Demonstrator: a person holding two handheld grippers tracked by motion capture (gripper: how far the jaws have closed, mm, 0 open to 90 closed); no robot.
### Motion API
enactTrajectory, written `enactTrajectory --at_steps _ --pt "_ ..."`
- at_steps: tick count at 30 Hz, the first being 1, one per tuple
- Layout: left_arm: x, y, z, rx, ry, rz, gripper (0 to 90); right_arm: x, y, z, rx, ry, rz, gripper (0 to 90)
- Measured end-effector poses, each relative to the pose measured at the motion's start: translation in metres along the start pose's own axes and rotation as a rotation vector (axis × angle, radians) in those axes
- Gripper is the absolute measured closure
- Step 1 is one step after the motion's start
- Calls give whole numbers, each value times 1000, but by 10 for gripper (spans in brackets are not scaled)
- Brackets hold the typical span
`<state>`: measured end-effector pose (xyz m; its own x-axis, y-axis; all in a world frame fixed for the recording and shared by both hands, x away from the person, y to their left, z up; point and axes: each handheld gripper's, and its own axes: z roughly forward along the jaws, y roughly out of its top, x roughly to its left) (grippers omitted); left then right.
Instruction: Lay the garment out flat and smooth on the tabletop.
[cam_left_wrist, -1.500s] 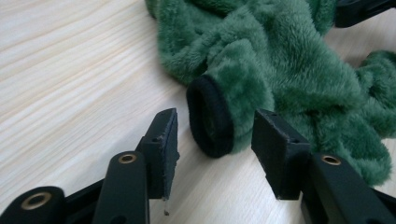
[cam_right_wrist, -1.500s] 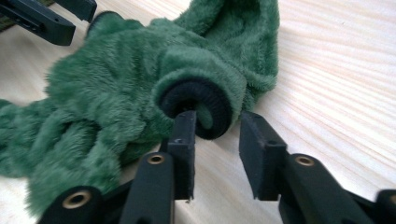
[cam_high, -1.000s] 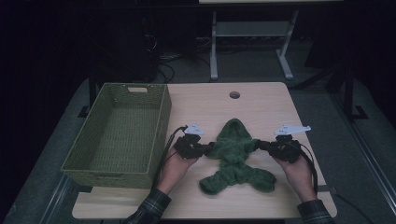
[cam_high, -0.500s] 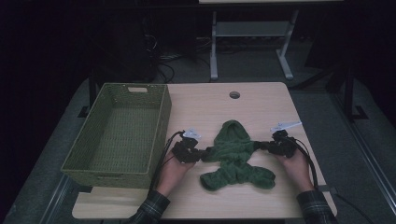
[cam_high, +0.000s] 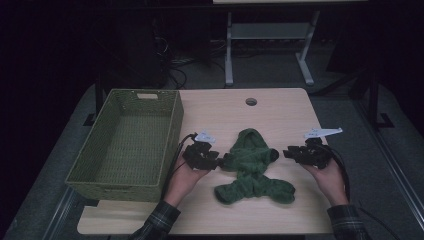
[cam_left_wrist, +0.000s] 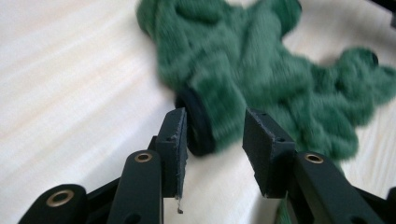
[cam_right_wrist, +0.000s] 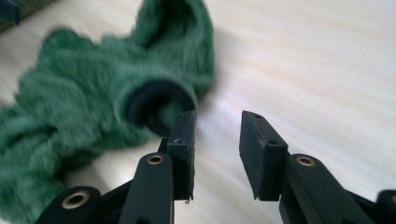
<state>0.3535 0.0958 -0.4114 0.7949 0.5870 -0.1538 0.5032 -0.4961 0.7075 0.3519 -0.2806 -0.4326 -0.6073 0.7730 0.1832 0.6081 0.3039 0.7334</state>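
A small green fleece garment (cam_high: 252, 165) lies crumpled on the light wooden desk (cam_high: 280, 107), a little toward six o'clock from the desk's middle, its hood end pointing to twelve o'clock and its bunched lower part spreading toward five and seven. A woven green basket (cam_high: 125, 142) stands at nine o'clock from it, well apart, against the desk's left edge.

The left gripper (cam_high: 216, 161) sits at the garment's nine o'clock side, held in the person's left hand (cam_high: 185, 177). Its fingers (cam_left_wrist: 175, 135) have just been opening and now stand moderately apart. In the left gripper view a sleeve with a dark cuff (cam_left_wrist: 198, 123) lies in the gap — the cuff looks to be just beside the left-hand finger, though blur makes it hard to say whether it touches; the far finger stands clear of the cloth.

The right gripper (cam_high: 289, 152) is at the garment's three o'clock side, in the right hand (cam_high: 327, 177). Its fingers (cam_right_wrist: 184, 140) have also just been opening and stand somewhat parted, with bare desk between them. In the right gripper view the other sleeve's dark-rimmed opening (cam_right_wrist: 159, 107) lies just beyond the left-hand finger, at about eleven o'clock from the gap — near it, not gripped.

A round cable hole (cam_high: 251, 101) shows in the desk at twelve o'clock from the garment.
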Motion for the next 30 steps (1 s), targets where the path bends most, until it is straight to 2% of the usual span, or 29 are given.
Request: enactTrajectory --at_steps 4,7,8,9,11,13,14,18,21,25,28,30 --pt "12 16 9 -10 18 3 591 -2 14 9 -14 3 -10 663" --pt "23 25 22 -22 9 -2 589 -5 22 20 -4 -1 -14 663" --pt "27 29 29 -20 2 1 585 -7 25 23 -19 -1 -13 673" --pt "29 30 33 -19 -1 2 578 -9 30 28 -7 15 1 671" --pt "34 32 44 -16 -7 -4 565 -9 34 35 4 12 1 671" --pt "39 34 55 11 6 -2 547 -9 38 43 0 25 -3 670" --pt "41 35 62 8 -4 -19 539 -9 41 48 20 32 -9 664" --pt "44 34 79 45 -25 -10 524 -4 47 64 37 30 -31 654" --pt "45 32 87 40 -58 -27 525 -2 46 75 72 34 -25 654" --pt "44 32 91 49 -77 -22 533 -4 43 83 103 49 -18 664" --pt "45 34 93 67 -90 -7 569 -6 43 89 128 52 -21 678" --pt "43 34 94 73 -94 -8 631 -7 41 92 140 56 -19 719"
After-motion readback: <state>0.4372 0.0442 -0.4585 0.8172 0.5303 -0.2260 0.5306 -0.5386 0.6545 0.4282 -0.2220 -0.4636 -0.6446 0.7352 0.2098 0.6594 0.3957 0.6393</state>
